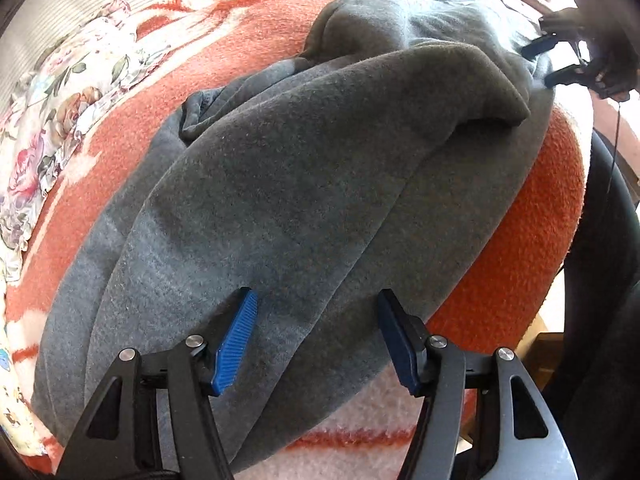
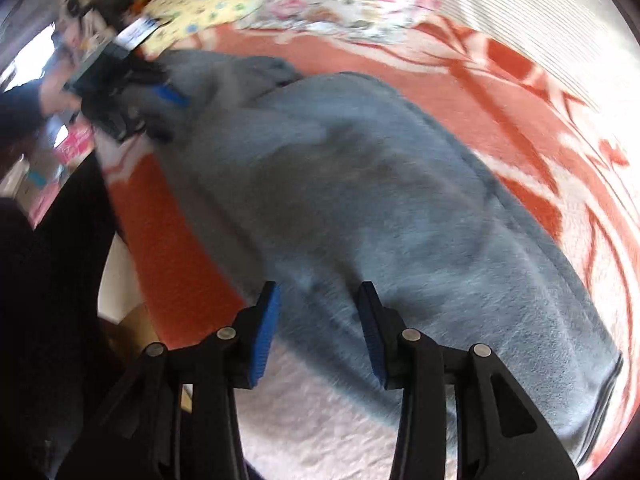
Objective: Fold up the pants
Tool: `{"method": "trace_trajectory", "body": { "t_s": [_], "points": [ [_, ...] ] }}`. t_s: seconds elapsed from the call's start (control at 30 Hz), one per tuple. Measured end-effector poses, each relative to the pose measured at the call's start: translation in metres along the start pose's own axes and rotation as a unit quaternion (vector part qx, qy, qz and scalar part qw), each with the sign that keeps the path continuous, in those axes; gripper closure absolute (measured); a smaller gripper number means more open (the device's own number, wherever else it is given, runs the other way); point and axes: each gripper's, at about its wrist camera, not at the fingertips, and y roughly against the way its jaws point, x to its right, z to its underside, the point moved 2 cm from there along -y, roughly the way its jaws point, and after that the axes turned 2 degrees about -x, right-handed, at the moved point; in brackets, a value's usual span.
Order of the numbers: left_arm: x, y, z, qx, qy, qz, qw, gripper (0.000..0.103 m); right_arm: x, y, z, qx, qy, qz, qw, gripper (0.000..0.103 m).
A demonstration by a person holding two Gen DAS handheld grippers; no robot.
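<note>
Lying across an orange and white blanket (image 1: 520, 240), the grey fleece pants (image 1: 300, 184) take up most of both views. The cloth is doubled over itself, so that one thick layer rests on another, and a rounded fold (image 1: 472, 80) stands up at the far end in the left wrist view. A small dark cuff or edge (image 1: 204, 112) sticks out on the left side of the pile.

The left claw (image 1: 316, 336) is just above the near end of the pants. Its two blue pads are spread apart, and grey cloth shows in the gap between them, but neither pad pinches it. The pad with ridges (image 1: 236, 344) is turned toward the camera.

The right claw (image 2: 320, 332) is over the other end of the pants (image 2: 380, 208), near the border where the grey cloth meets the white part of the blanket (image 2: 320, 420). Its pads are also spread, with nothing between them except the cloth lying below. This view is blurred, so fine details of the fabric edge are hard to tell.

Each claw appears in the other camera: the right one (image 1: 548, 62) at the far upper corner beside the fold, the left one (image 2: 168, 96) touching the far end of the pants.

Behind the blanket lie a flowered cloth (image 1: 60, 120) and a yellow patterned cloth (image 2: 208, 4).
</note>
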Motion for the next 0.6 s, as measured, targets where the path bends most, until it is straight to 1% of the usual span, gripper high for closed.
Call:
{"method": "trace_trajectory", "body": {
  "t_s": [0.03,0.1,0.13,0.17,0.2,0.23,0.27,0.3,0.37,0.4,0.43,0.5,0.6],
  "points": [
    [-0.003,-0.001,0.000,0.001,0.003,0.003,1.0000,0.039,0.003,-0.006,0.000,-0.010,-0.005,0.025,1.000,0.061],
    [-0.010,-0.003,0.000,0.001,0.012,0.012,0.9999,0.042,0.008,-0.008,-0.001,0.002,-0.015,0.021,1.000,0.061],
    [-0.012,-0.003,0.000,0.003,0.016,0.015,0.9998,0.046,0.010,-0.009,-0.003,0.004,-0.022,0.022,0.999,0.061],
    [-0.015,-0.004,-0.001,0.003,0.018,0.015,0.9997,0.056,0.013,-0.010,-0.005,0.006,-0.033,0.022,0.999,0.064],
    [-0.019,-0.002,0.001,0.006,0.023,0.016,0.9996,0.063,0.015,-0.009,-0.007,0.012,-0.037,0.022,0.999,0.074],
    [-0.024,-0.002,0.001,0.008,0.029,0.019,0.9994,0.079,0.016,-0.009,-0.009,0.017,-0.042,0.018,0.999,0.081],
    [-0.030,-0.001,0.002,0.008,0.038,0.023,0.9990,0.092,0.017,-0.007,-0.010,0.020,-0.047,0.016,0.999,0.091],
    [-0.041,0.001,0.004,0.009,0.054,0.032,0.9980,0.096,0.017,-0.005,-0.011,0.024,-0.050,0.016,0.998,0.094],
    [-0.053,0.003,0.007,0.009,0.072,0.043,0.9964,0.098,0.017,0.000,-0.013,0.029,-0.050,0.014,0.998,0.096],
    [-0.056,0.005,0.008,0.011,0.078,0.046,0.9958,0.099,0.016,0.004,-0.012,0.032,-0.054,0.012,0.998,0.099],
    [-0.056,0.008,0.010,0.012,0.078,0.047,0.9958,0.099,0.017,0.010,-0.012,0.039,-0.061,0.008,0.997,0.099],
    [-0.052,0.017,0.014,0.015,0.065,0.048,0.9966,0.099,0.019,0.022,-0.011,0.048,-0.070,0.002,0.996,0.099],
    [-0.045,0.038,0.024,0.024,0.047,0.060,0.9968,0.099,0.024,0.038,-0.009,0.054,-0.079,-0.003,0.995,0.099]
  ]
}}
